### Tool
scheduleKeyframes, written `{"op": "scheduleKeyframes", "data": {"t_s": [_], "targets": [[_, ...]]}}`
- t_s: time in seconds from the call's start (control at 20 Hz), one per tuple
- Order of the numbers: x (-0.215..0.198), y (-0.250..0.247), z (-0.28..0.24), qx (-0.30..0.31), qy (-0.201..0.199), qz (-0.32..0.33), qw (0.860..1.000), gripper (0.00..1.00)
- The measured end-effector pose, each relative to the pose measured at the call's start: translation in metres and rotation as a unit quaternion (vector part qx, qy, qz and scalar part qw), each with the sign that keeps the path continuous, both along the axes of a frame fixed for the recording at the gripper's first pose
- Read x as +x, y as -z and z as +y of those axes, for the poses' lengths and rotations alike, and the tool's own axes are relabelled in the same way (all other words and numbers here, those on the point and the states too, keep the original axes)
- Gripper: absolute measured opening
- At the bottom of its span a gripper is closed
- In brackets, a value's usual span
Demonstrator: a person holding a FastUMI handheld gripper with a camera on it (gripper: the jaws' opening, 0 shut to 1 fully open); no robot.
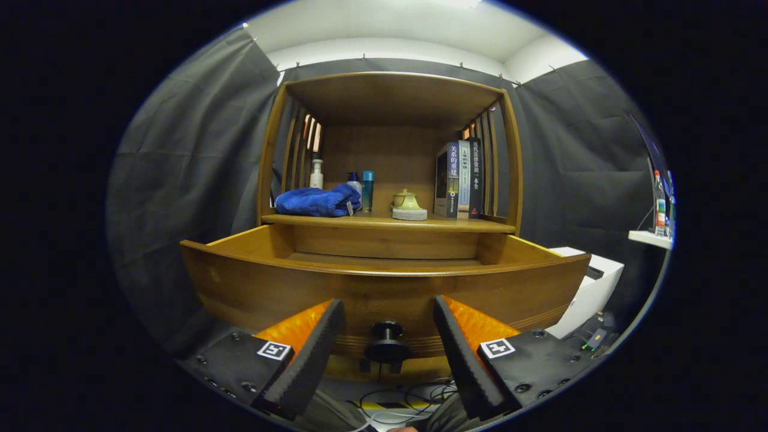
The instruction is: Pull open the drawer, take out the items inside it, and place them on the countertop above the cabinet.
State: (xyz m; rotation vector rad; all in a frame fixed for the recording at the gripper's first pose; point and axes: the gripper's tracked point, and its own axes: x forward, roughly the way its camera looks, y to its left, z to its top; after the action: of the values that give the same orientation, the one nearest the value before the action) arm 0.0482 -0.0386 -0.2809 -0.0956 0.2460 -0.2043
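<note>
The drawer (384, 282) is already pulled well out of the cabinet, so step 1 of the task looks done. Its front panel stands just ahead of the gripper (389, 318), and its dark round knob (387, 339) sits in the gap between the 2 fingers, nearer their roots than their tips. Neither finger touches the knob: the jaws are spread wide, with clear space on each side of it, and they have hold of nothing.

Beyond the fingers, over the top edge of the front panel, the 2 side walls and the back wall of the drawer show, plus a strip of its floor near the back. No item can be made out on that strip; the front part of the floor is hidden behind the panel, so whether anything lies inside cannot be told from here.

Farther beyond, on the countertop (390, 223) above the drawer, a blue cloth (317, 201) lies to the left, with 3 bottles (360, 189) behind and beside it, a small lidded pot (408, 204) near the middle and a row of books (459, 179) to the right. Which of these, if any, came from the drawer is not shown.

What is left, as a judgement: lift the gripper above the panel to check inside, then carry out anything found there.
</note>
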Motion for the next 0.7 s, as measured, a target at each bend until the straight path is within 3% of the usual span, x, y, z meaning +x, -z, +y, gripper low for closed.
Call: {"op": "scheduleKeyframes", "data": {"t_s": [0.45,0.7], "targets": [[0.008,0.000,-0.003,0.007,0.002,0.003,1.000,0.99],[0.038,0.000,-0.008,0.009,0.004,0.009,1.000,0.99]]}}
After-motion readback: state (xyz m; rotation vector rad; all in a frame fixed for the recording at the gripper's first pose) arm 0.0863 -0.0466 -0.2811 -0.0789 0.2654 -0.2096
